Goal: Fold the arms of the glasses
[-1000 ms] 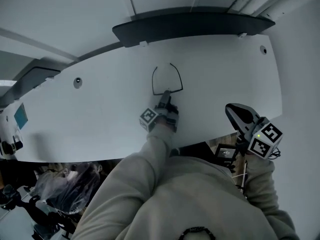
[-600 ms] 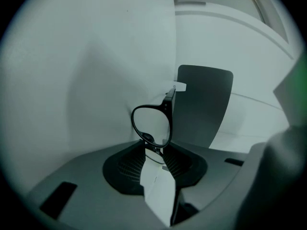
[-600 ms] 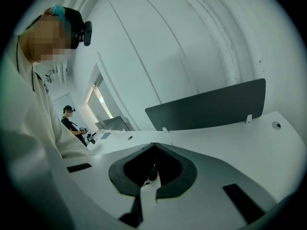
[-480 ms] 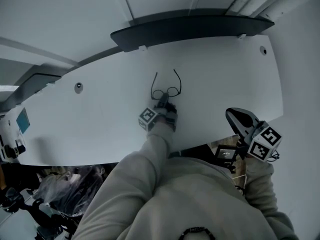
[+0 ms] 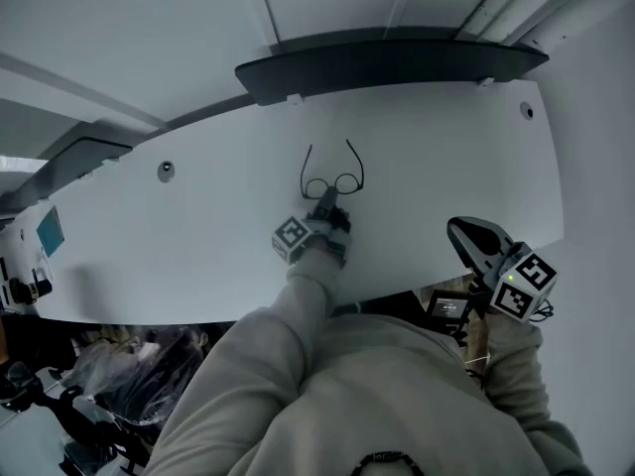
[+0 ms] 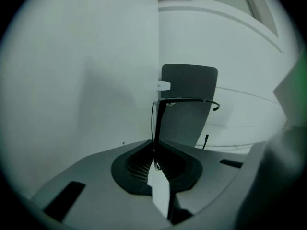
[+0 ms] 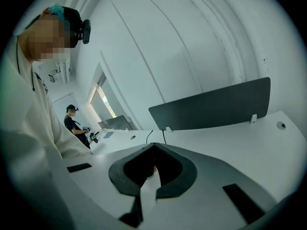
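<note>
Head view: glasses (image 5: pixel 332 180) at mid-bench (image 5: pixel 198 226).
Left gripper (image 5: pixel 324 199) jaws, just closing, clamp the glasses' frame; right gripper (image 5: pixel 454 228) jaws together, empty.

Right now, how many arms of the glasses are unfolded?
2. On the glasses, one arm extends from the left lens, the other from the right, both toward the divider; none hidden.

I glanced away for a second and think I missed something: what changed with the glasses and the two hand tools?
The left gripper has just been closing its jaws and now pinches the glasses at the front. The glasses have tipped up, so their round lenses show. The right gripper stayed by the near edge of the table, and the arms of the glasses are still unfolded.
</note>
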